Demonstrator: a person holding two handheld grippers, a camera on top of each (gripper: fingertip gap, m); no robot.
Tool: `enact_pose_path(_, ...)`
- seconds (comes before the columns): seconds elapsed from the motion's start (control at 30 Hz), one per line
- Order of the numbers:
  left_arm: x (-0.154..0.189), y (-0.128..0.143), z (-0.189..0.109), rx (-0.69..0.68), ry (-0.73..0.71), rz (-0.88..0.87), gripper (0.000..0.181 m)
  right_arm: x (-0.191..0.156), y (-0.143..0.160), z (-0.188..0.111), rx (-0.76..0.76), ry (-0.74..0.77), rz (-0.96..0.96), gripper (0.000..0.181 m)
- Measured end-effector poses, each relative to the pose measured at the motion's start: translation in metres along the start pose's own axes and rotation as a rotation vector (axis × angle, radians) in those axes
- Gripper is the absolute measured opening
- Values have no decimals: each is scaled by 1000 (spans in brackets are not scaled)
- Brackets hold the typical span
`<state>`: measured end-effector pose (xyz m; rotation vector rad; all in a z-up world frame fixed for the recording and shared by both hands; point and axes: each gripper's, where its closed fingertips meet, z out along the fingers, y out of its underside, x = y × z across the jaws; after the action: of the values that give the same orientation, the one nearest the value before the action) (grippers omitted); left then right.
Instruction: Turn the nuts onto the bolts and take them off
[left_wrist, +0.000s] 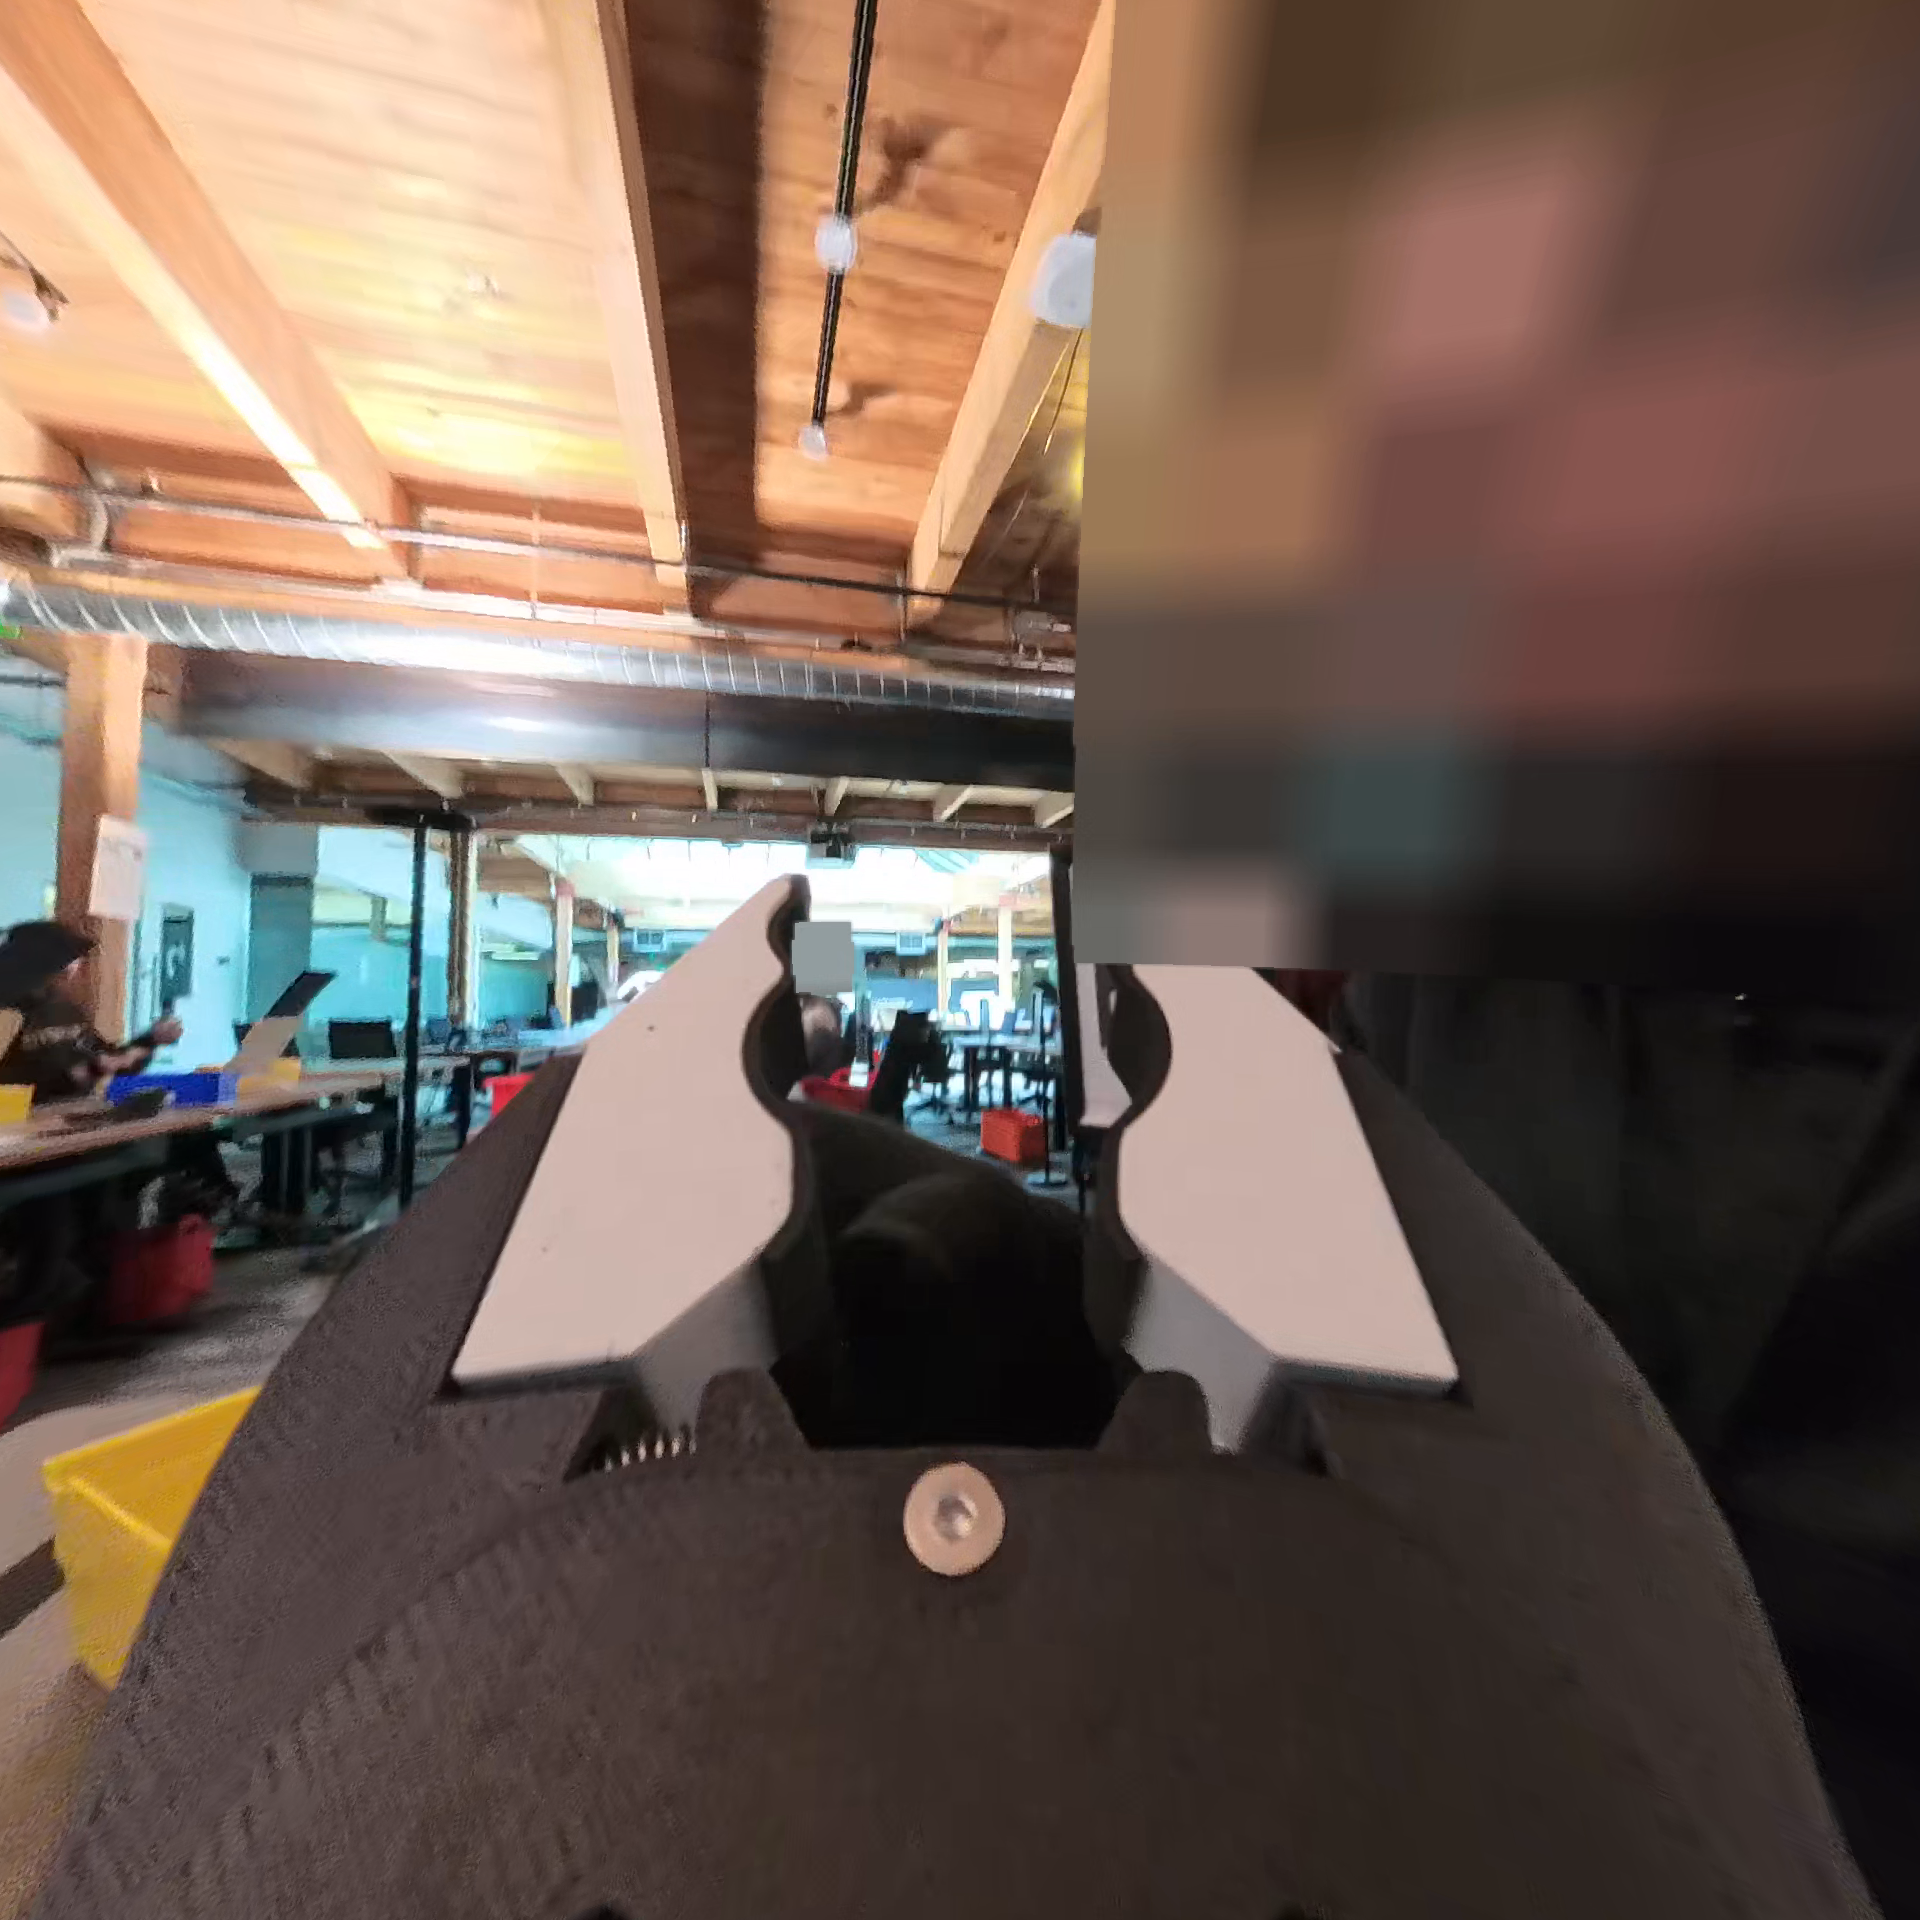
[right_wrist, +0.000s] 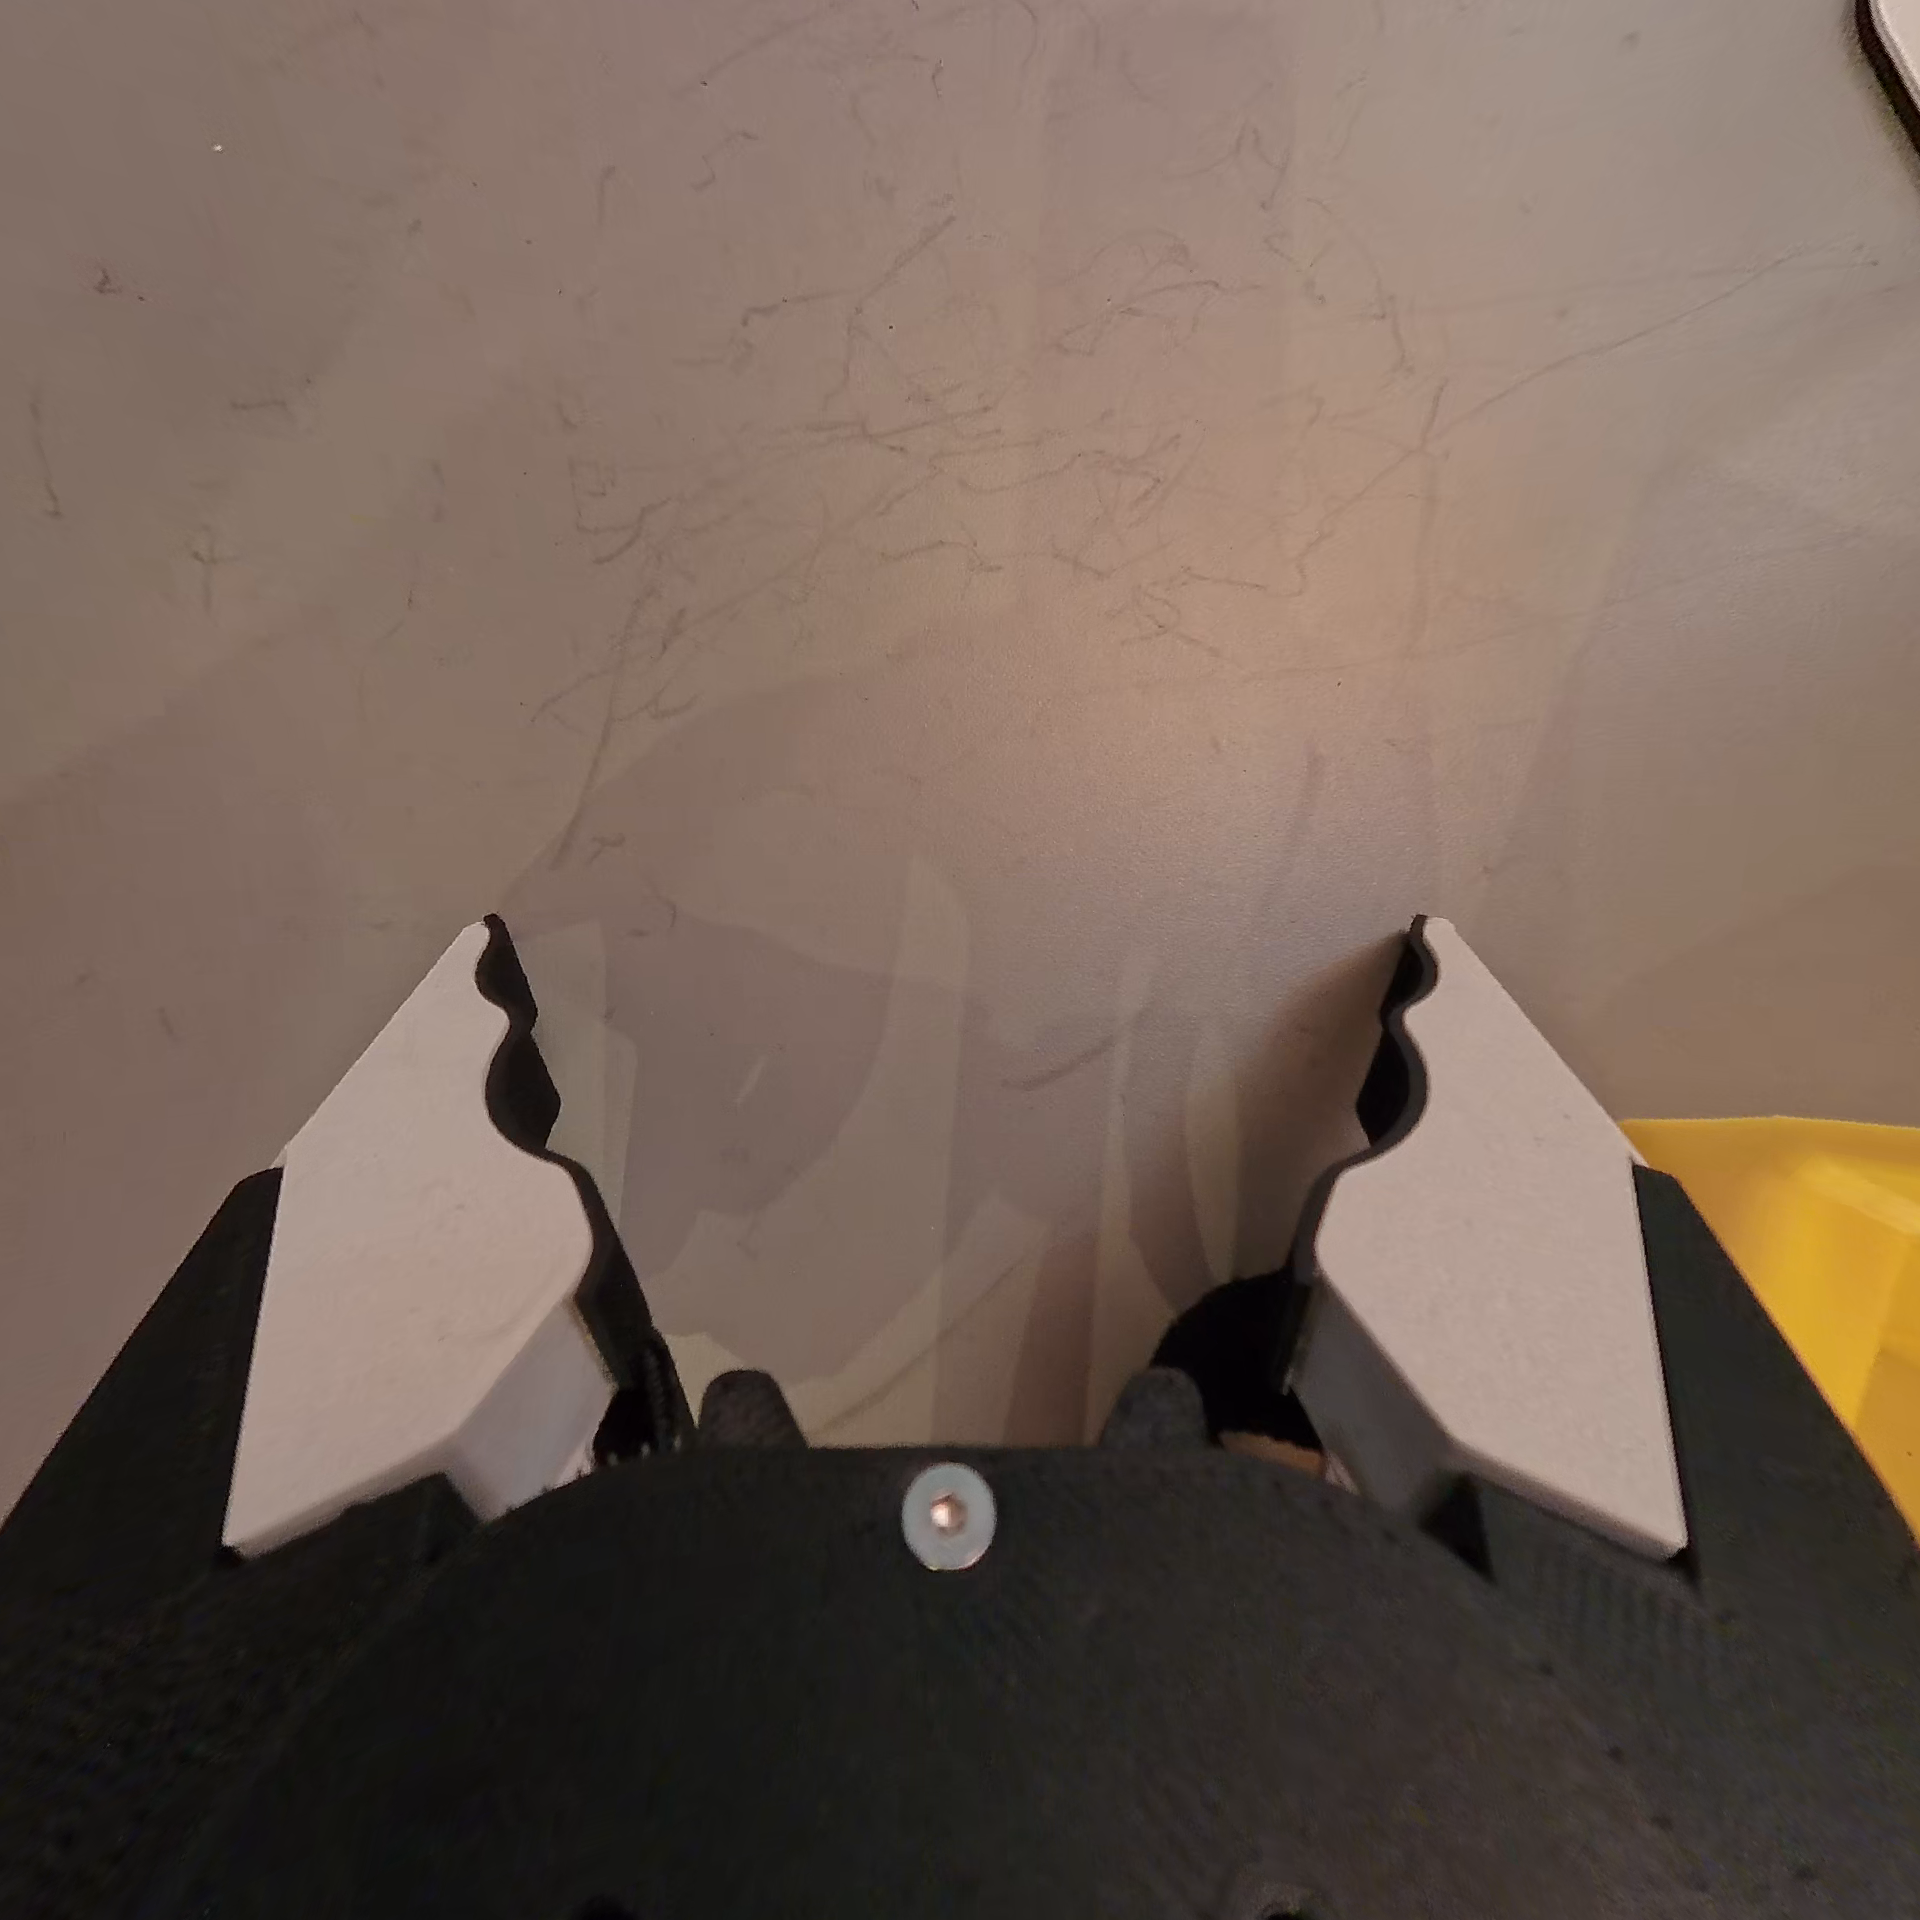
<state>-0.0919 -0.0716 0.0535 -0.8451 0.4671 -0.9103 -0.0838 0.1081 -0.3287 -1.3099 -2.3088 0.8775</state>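
The right gripper (right_wrist: 956, 935) points down at a scratched grey table (right_wrist: 935, 468), fingers wide apart and empty, a yellow bin (right_wrist: 1808, 1247) beside it; the left gripper (left_wrist: 956, 987) tilts up toward a wooden ceiling (left_wrist: 416, 260), fingers apart, empty; no nuts or bolts show.

Yellow bin (right_wrist: 1808, 1247) cut off rightward

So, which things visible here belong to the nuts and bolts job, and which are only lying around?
For the job:
left hand-held gripper, open, empty, pointing up into the room
right hand-held gripper, open, empty, over the scratched grey tabletop
No nuts or bolts show.

Just around:
yellow bin
red crate
blue bin
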Motion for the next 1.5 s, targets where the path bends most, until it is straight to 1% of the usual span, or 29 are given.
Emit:
enact_pose_path(0.07,-7,17,3,-72,-36,7,58,0,0,0,0,0,0,156)
enact_pose_path(0.1,-9,25,3,-110,-41,8,42,0,0,0,0,0,0,156)
enact_pose_path(0.13,-8,31,3,-134,-28,4,39,0,0,0,0,0,0,156)
enact_pose_path(0.17,-12,33,4,-136,-51,1,46,0,0,0,0,0,0,156)
enact_pose_path(0.23,-17,40,3,-166,-70,-10,44,0,0,0,0,0,0,156)
enact_pose_path(0.3,-19,43,3,-162,-75,-35,36,0,0,0,0,0,0,156)
enact_pose_path(0.33,-19,45,3,-163,-70,-46,41,0,0,0,0,0,0,156)
enact_pose_path(0.43,-14,51,3,-176,-41,-52,43,0,0,0,0,0,0,156)
enact_pose_path(0.6,-7,53,13,-144,-25,-46,64,0,0,0,0,0,0,156)
enact_pose_path(0.63,-6,53,14,-134,-19,-61,64,0,0,0,0,0,0,156)
enact_pose_path(0.67,-4,54,14,-129,-12,-71,61,0,0,0,0,0,0,156)
enact_pose_path(0.7,-3,54,13,-119,-15,-79,62,0,0,0,0,0,0,156)
enact_pose_path(0.77,2,53,14,-93,12,-133,56,0,0,0,0,0,0,156)
enact_pose_path(0.8,2,55,17,-93,18,-159,68,0,0,0,0,0,0,156)
enact_pose_path(0.83,3,59,21,-116,20,-171,73,0,0,0,0,0,0,156)
enact_pose_path(0.87,6,62,24,-144,33,-156,66,0,0,0,0,0,0,156)
enact_pose_path(0.93,7,67,34,-168,42,-155,70,0,0,0,0,0,0,156)
enact_pose_path(0.97,9,69,38,-165,63,-165,63,0,0,0,0,0,0,156)
enact_pose_path(1.0,11,67,44,-132,76,-147,65,0,0,0,0,0,0,156)
enact_pose_path(1.07,11,73,58,-116,77,-170,89,0,0,0,0,0,0,156)
enact_pose_path(1.1,10,78,64,-126,76,-180,96,0,0,0,0,0,0,156)
enact_pose_path(1.17,17,83,75,-121,115,-163,100,0,0,0,0,0,0,156)
enact_pose_path(1.2,24,82,80,-102,158,-161,90,0,0,0,0,0,0,156)
enact_pose_path(1.23,30,79,84,-87,199,-158,77,0,0,0,0,0,0,156)
enact_pose_path(1.3,48,75,91,-80,299,-173,63,0,0,0,0,0,0,156)
enact_pose_path(1.37,73,72,98,-66,430,-241,56,0,0,0,0,0,0,156)
enact_pose_path(1.4,85,74,102,-87,484,-248,52,0,0,0,0,0,0,156)
enact_pose_path(1.5,109,72,112,-82,584,-274,48,0,0,0,0,0,0,156)
